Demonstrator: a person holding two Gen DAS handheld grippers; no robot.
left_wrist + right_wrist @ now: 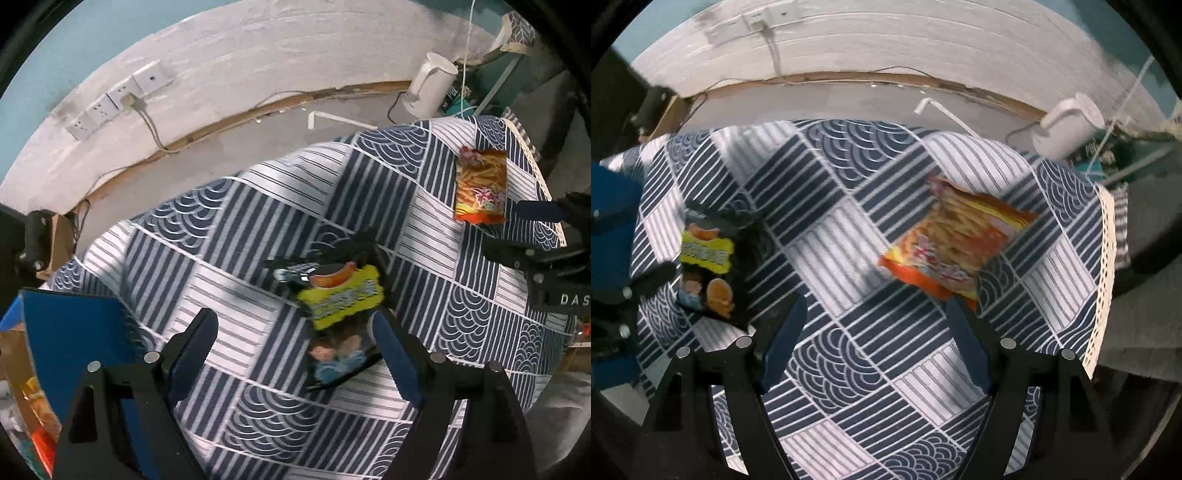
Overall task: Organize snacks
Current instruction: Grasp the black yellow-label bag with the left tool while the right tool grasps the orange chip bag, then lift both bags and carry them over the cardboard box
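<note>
A black snack bag with a yellow label (338,306) lies flat on the patterned tablecloth (229,221). My left gripper (293,320) hovers over it, open, the bag's right side close to the right finger and no pad pressing on it. An orange snack bag (955,243) lies further right, near the table's edge. My right gripper (876,304) stands open above bare cloth, with the orange bag just beyond its right fingertip. The black bag (709,258) also shows at the left of the right wrist view, and the orange bag (480,184) at the upper right of the left wrist view.
A blue box (74,339) stands at the table's left end, with colourful packets below it. A white kettle (428,88) sits on the floor by the wall beyond the table's right corner. The right gripper's body (535,254) juts in from the right edge.
</note>
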